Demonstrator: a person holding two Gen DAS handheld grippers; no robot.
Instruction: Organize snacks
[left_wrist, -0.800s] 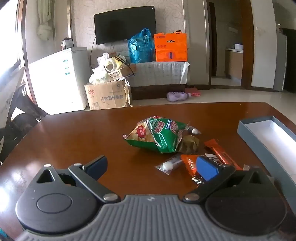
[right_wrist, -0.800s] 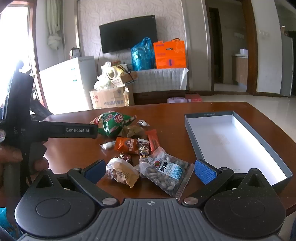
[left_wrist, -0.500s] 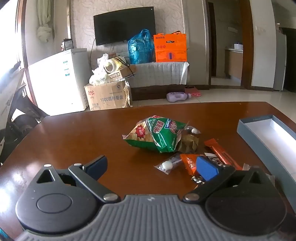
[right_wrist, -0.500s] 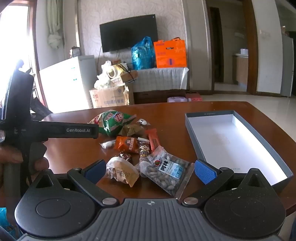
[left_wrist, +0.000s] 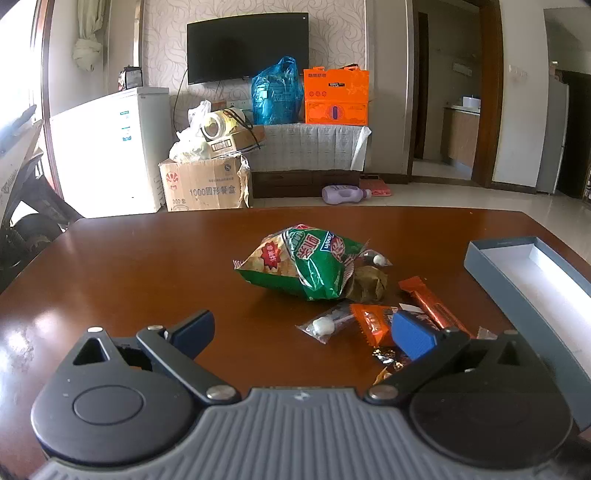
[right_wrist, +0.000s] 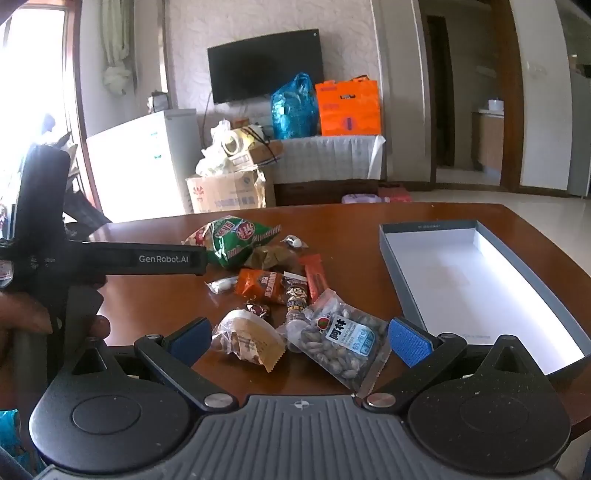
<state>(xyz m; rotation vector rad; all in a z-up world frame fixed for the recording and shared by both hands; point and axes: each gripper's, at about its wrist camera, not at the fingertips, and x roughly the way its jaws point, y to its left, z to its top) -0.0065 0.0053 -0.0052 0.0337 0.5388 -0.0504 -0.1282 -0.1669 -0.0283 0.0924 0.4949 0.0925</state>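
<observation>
A pile of snacks lies mid-table: a green chip bag, an orange packet, an orange-brown bar, a clear nut bag and a pastry packet. An open grey box with a white inside sits to the right. My left gripper is open and empty, short of the pile. My right gripper is open, with the nut bag and pastry packet between its fingers' line of sight.
The brown wooden table has a rounded far edge. The left gripper's handle, held by a hand, shows in the right wrist view at the left. A white fridge, cardboard box and TV stand lie beyond.
Both grippers have barely shifted; the views are nearly the same. Nothing was taken hold of or let go.
</observation>
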